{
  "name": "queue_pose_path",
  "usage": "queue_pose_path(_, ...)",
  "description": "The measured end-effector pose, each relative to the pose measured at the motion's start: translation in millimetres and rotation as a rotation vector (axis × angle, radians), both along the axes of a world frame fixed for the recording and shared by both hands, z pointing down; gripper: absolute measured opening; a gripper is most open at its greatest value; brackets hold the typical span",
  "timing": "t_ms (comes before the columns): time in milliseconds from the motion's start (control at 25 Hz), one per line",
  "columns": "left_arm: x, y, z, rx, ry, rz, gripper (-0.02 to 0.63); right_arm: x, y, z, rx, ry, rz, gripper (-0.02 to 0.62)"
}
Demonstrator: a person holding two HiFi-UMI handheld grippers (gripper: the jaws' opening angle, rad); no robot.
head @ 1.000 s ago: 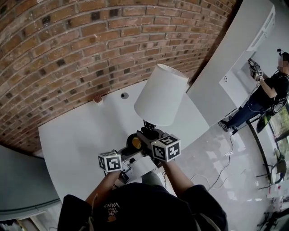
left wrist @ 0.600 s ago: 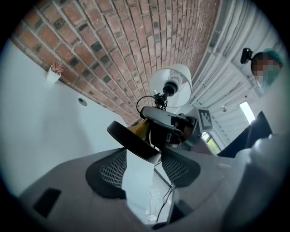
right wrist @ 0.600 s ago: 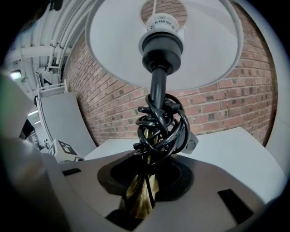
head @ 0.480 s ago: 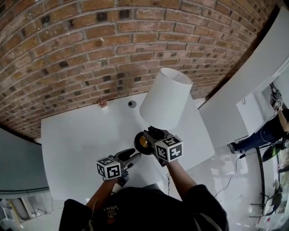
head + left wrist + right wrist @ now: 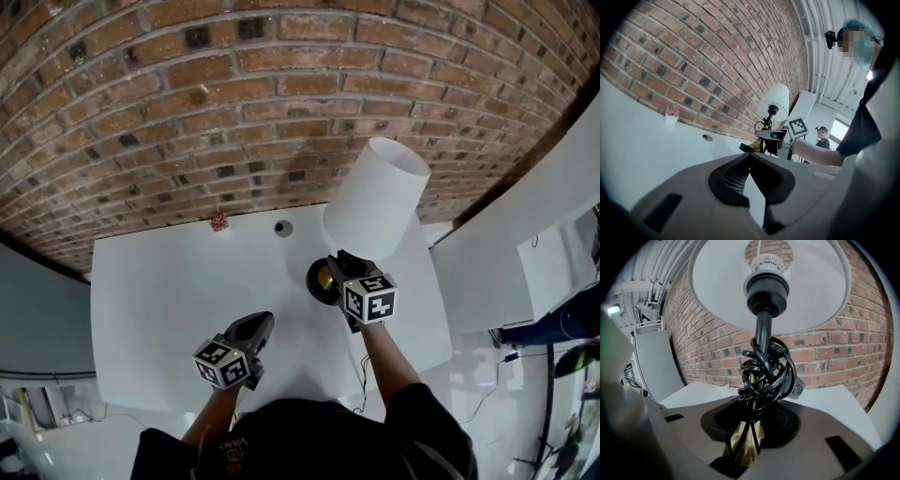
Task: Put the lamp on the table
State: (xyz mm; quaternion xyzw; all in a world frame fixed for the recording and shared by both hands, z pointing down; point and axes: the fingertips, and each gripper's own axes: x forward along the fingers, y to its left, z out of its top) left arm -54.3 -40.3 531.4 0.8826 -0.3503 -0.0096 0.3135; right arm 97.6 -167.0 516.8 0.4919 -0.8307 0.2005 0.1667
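The lamp has a white shade, a brass stem wound with a black cable, and a round dark base. My right gripper is shut on the stem just above the base and holds the lamp upright over the white table. I cannot tell whether the base touches the top. My left gripper is to the lamp's lower left, apart from it. Its jaws have just been closing and now stand shut with nothing between them. From the left gripper view the lamp shows ahead.
A brick wall runs behind the table. A small pot with a pink plant and a round cable hole sit near the table's far edge. Another white tabletop lies to the right. A person stands far off.
The lamp has travelled right and further over the table in my right gripper. My left gripper has drawn away from the lamp's base, and its jaws have closed empty.
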Motion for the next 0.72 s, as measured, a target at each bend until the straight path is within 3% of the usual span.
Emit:
queue_pose_path(400,4.3,-16.9,-1.1,0.029,-0.056,-0.095,-0.002,29.5,-65.8,19.4,0.075,0.042,0.01,0.101)
queue_pose_path(720,1.7,-13.0,8.1,0.034,-0.137,-0.095,-0.002,27.6,-107.7,42.3,0.122,0.128,-0.016,0.101)
